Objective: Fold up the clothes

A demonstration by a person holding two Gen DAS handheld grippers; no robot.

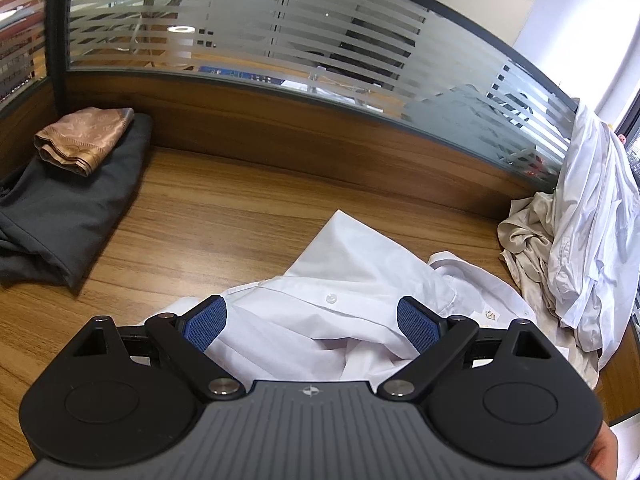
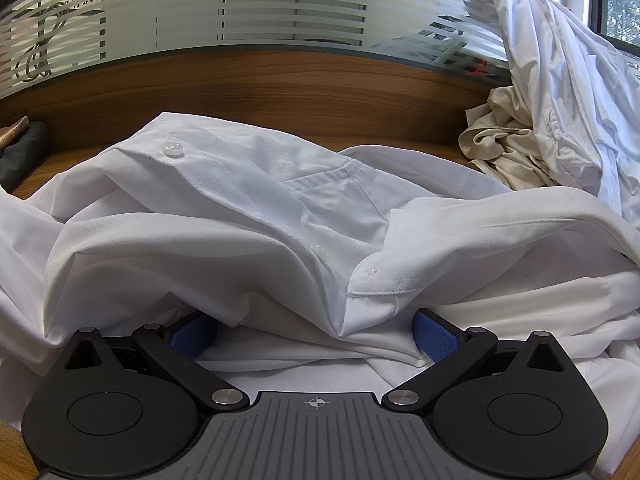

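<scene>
Both tools are spread wide here: the left tool (image 1: 312,322) is hovering over the white shirt (image 1: 352,280), lying crumpled at lower centre on the counter (image 1: 224,216). The right tool (image 2: 314,330) is nosing under shirt folds, possibly touching cloth. Folded dark garment (image 1: 68,204) is sitting upper left.

The right tongs (image 2: 314,334) are standing wide apart, their blue pads (image 2: 435,338) pushing in under a rumpled white shirt (image 2: 248,216) that is lying directly ahead on the wooden bench (image 2: 48,168). Beyond the tongs to the right, a beige garment (image 2: 504,144) is sitting crumpled beneath another white shirt (image 2: 560,80) that is draping over the glass partition (image 2: 256,4).
</scene>
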